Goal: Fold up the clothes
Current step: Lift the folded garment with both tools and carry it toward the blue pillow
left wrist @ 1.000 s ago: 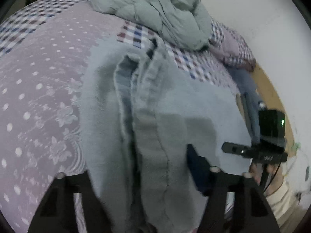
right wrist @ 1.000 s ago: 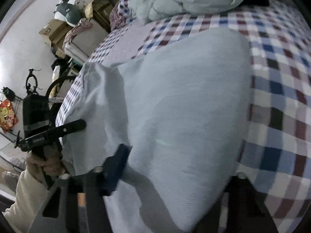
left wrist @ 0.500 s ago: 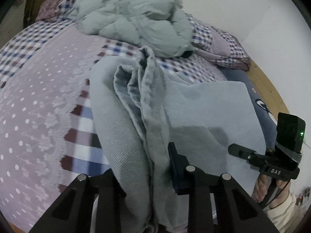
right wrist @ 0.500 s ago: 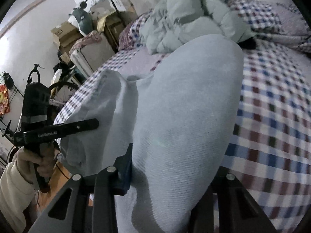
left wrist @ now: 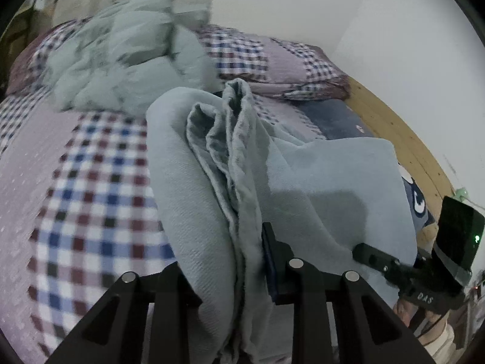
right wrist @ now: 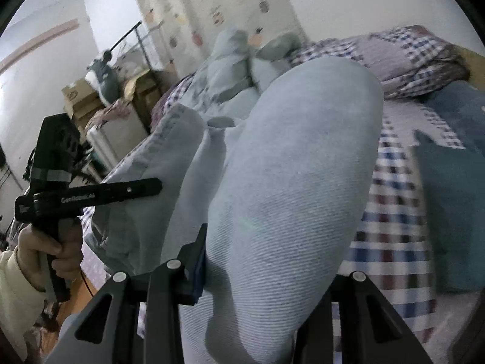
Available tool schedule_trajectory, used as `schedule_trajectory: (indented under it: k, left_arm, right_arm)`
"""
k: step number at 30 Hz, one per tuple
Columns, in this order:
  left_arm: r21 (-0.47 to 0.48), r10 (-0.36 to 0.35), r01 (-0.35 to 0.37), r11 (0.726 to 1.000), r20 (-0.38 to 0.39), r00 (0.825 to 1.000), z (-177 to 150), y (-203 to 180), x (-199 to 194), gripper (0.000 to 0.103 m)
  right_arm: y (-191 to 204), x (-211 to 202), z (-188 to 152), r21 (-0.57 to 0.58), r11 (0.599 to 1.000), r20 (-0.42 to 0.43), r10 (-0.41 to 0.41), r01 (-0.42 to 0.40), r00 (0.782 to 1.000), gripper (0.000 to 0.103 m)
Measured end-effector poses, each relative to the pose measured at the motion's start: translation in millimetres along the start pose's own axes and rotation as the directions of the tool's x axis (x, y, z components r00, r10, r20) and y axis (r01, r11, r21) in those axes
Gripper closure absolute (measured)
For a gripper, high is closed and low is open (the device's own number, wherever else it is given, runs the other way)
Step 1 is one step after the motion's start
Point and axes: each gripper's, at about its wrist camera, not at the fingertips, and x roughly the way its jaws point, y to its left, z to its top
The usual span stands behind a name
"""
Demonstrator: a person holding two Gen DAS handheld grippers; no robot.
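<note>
Pale blue garment [left wrist: 318, 182] bunched between left gripper [left wrist: 230, 273] fingers, right gripper [right wrist: 266, 273] clamping its other edge, above checked bedspread [left wrist: 100, 163]

Both views are dim and cool-toned, with soft, even indoor light and no glare; the brightest areas are the white wall [left wrist: 379, 30] and, in the right wrist view, a pale glow at the far left edge. A soft shadow lies across the grey-blue garment [left wrist: 318, 200] in the left wrist view. Fisheye distortion bends the bed's wooden edge [left wrist: 403, 133], black vignette fills the corners, and the rumpled quilt [left wrist: 121, 57] and checked bedsheet [right wrist: 391, 212] are smeared by motion blur.
</note>
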Motion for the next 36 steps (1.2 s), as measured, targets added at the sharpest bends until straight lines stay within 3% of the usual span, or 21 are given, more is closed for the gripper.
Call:
schedule_trajectory:
  k: [4, 11, 17, 21, 25, 28, 31, 36]
  left_arm:
    - [0.078, -0.016, 0.016, 0.997, -0.002, 1.0, 27.7, -52.8, 27.1, 0.079]
    - [0.217, -0.047, 0.047, 0.975, -0.005, 0.999, 84.1, -148.0, 90.4, 0.082]
    - [0.314, -0.084, 0.085, 0.946, -0.016, 0.996, 123.9, -235.9, 151.6, 0.084]
    - [0.381, -0.108, 0.111, 0.918, -0.028, 0.994, 143.3, -297.4, 193.1, 0.085]
    - [0.457, -0.122, 0.133, 0.879, -0.053, 0.991, 145.5, -351.8, 229.6, 0.086]
    - [0.503, -0.119, 0.14, 0.853, -0.074, 0.99, 139.3, -379.6, 254.4, 0.086]
    - [0.534, -0.108, 0.143, 0.834, -0.095, 0.99, 130.9, -398.1, 280.6, 0.086]
    - [0.535, -0.092, 0.145, 0.832, -0.124, 0.988, 121.9, -404.8, 316.1, 0.086]
  right_arm:
    - [-40.8, -32.3, 5.4, 0.058, 0.997, 0.091, -0.047, 0.042, 0.995, 0.065]
    - [-109.1, -76.8, 11.2, 0.192, 0.971, 0.239, -0.19, 0.146, 0.952, 0.066]
    - [-162.5, -105.6, 11.9, 0.346, 0.904, 0.307, -0.361, 0.25, 0.88, 0.066]
    - [-192.0, -112.8, 7.9, 0.447, 0.845, 0.318, -0.459, 0.296, 0.83, 0.066]
    - [-215.7, -111.0, -1.4, 0.498, 0.797, 0.3, -0.528, 0.342, 0.795, 0.066]
    - [-234.8, -105.6, -10.2, 0.542, 0.757, 0.267, -0.566, 0.364, 0.78, 0.066]
    - [-254.0, -104.6, -18.7, 0.575, 0.732, 0.239, -0.578, 0.366, 0.78, 0.066]
    - [-285.7, -104.9, -33.3, 0.623, 0.693, 0.196, -0.587, 0.363, 0.785, 0.066]
